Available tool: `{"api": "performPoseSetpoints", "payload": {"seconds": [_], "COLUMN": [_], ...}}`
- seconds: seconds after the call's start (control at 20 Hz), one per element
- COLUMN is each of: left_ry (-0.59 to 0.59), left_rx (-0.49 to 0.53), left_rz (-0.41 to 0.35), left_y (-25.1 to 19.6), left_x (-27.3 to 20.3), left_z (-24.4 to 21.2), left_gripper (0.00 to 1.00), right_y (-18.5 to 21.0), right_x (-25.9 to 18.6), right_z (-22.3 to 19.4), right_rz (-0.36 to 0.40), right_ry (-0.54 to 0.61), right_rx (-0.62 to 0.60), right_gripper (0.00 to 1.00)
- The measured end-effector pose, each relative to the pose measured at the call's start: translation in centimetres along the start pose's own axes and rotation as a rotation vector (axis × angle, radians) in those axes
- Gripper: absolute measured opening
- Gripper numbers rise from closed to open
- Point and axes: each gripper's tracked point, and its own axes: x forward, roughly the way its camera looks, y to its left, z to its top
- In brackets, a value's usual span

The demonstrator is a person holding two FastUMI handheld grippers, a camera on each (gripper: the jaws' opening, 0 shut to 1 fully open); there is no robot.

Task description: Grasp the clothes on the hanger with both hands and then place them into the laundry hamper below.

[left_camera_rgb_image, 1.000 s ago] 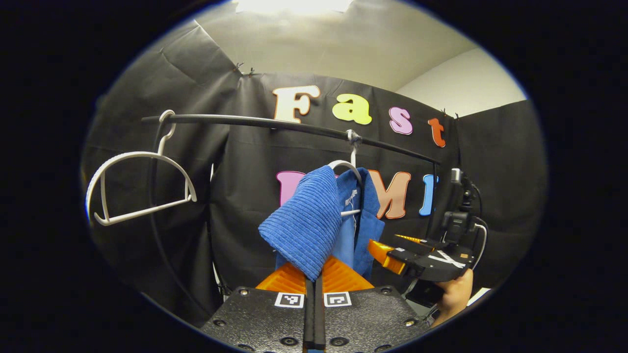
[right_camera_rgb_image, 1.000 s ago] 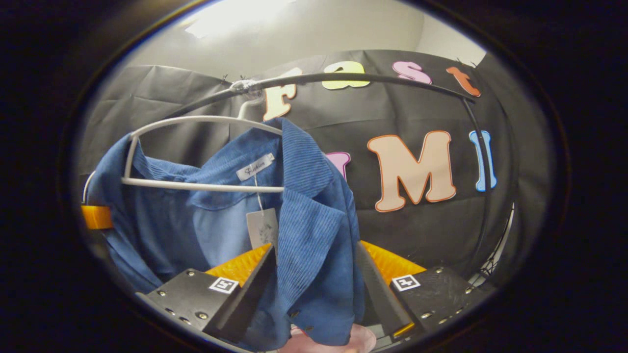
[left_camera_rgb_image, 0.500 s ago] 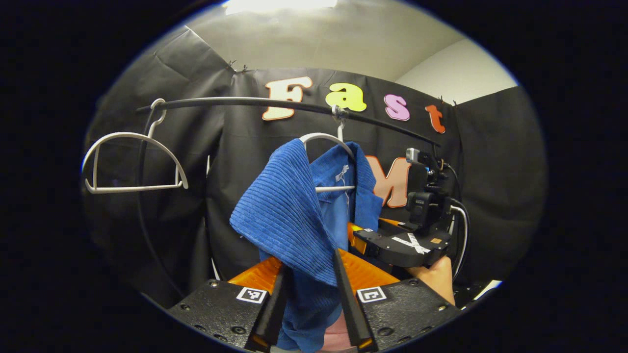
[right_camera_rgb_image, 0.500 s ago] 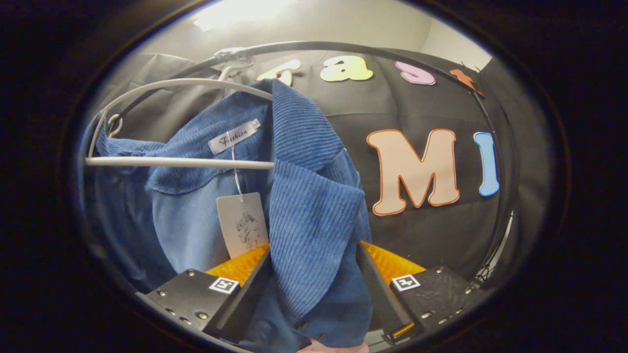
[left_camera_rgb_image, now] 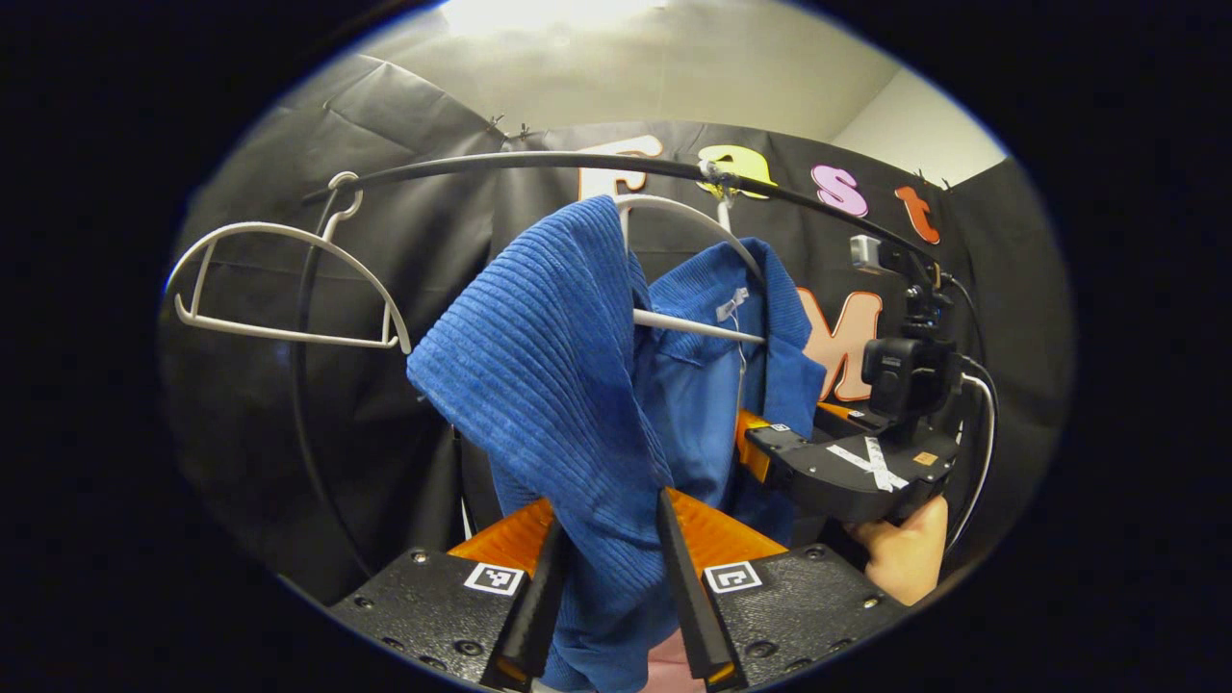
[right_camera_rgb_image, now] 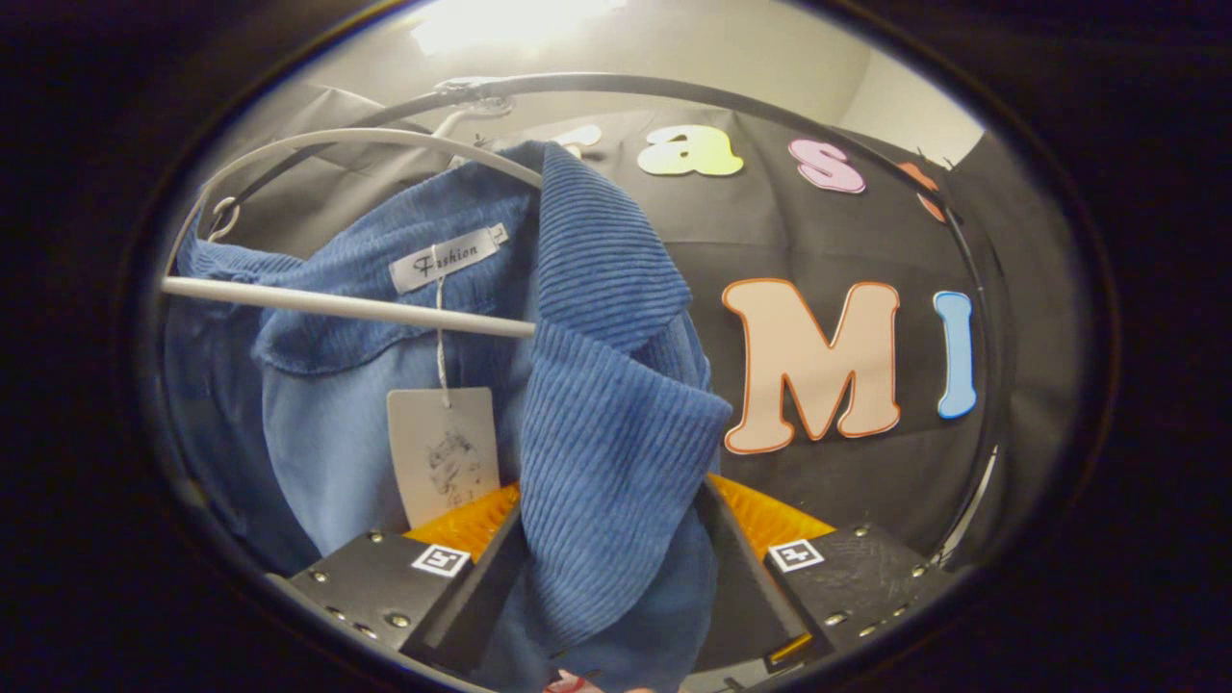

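A blue corduroy jacket (left_camera_rgb_image: 549, 366) hangs on a white hanger (left_camera_rgb_image: 693, 325) from the black rail (left_camera_rgb_image: 500, 166). My left gripper (left_camera_rgb_image: 609, 515) is open, and the jacket's near shoulder and sleeve hang down between its two fingers. In the right gripper view the jacket (right_camera_rgb_image: 606, 404) drapes over the hanger's bar (right_camera_rgb_image: 337, 303). The right gripper (right_camera_rgb_image: 614, 500) is open, with the front panel hanging in its wide gap. From the left gripper view the right gripper (left_camera_rgb_image: 760, 445) sits against the jacket's far side, held by a hand (left_camera_rgb_image: 900, 558).
A bare white hanger (left_camera_rgb_image: 289, 289) hangs at the rail's left end. The rail (right_camera_rgb_image: 674, 89) arches overhead and bends down at both sides. A paper tag (right_camera_rgb_image: 443, 452) dangles from the collar. A small pink patch (left_camera_rgb_image: 669, 664) shows below the fingers.
The left gripper went from shut to open and moved in around the sleeve. Both grippers came closer and higher on the jacket, which now looms larger.
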Motion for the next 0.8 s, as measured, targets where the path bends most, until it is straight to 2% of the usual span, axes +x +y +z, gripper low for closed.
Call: {"api": "performPoseSetpoints", "payload": {"seconds": [0.05, 0.1, 0.2, 0.25, 0.4, 0.45, 0.5, 0.55, 0.65, 0.8], "left_ry": [-0.013, -0.022, -0.022, -0.016, -0.077, -0.121, -0.176, -0.215, -0.263, -0.271], "left_rx": [-0.013, -0.024, -0.020, -0.003, 0.011, -0.030, -0.078, -0.098, -0.054, 0.001], "left_rz": [0.008, 0.003, -0.008, -0.015, -0.038, -0.067, -0.126, -0.130, -0.075, -0.094], "left_y": [0.6, 1.0, 1.5, 1.7, 3.8, 4.5, 4.4, 5.2, 9.1, 9.5], "left_x": [-0.1, 0.0, -0.3, -0.6, -2.6, -3.5, -5.0, -6.2, -7.0, -7.1], "left_z": [0.6, 1.1, 1.8, 2.1, 4.7, 6.2, 8.0, 9.8, 12.6, 14.4], "left_gripper": [0.41, 0.28, 0.02, 0.01, 0.00, 0.00, 0.00, 0.00, 0.00, 0.02], "right_y": [0.6, 0.4, -1.1, -2.0, -4.5, -5.2, -5.7, -6.1, -7.0, -8.3], "right_x": [0.4, 0.5, 0.4, 0.2, -0.6, -0.9, -1.3, -1.7, -1.5, -1.6], "right_z": [0.5, 1.1, 1.2, 1.6, 3.4, 3.7, 3.7, 4.0, 4.7, 6.4], "right_rz": [0.021, 0.010, -0.068, -0.105, -0.210, -0.236, -0.275, -0.303, -0.335, -0.372], "right_ry": [-0.013, -0.029, -0.010, -0.016, -0.049, -0.052, -0.055, -0.057, -0.066, -0.097], "right_rx": [0.030, 0.051, 0.072, 0.074, 0.038, 0.030, 0.015, 0.000, -0.008, -0.002], "right_gripper": [0.92, 0.71, 0.28, 0.07, 0.05, 0.05, 0.05, 0.05, 0.05, 0.05]}}
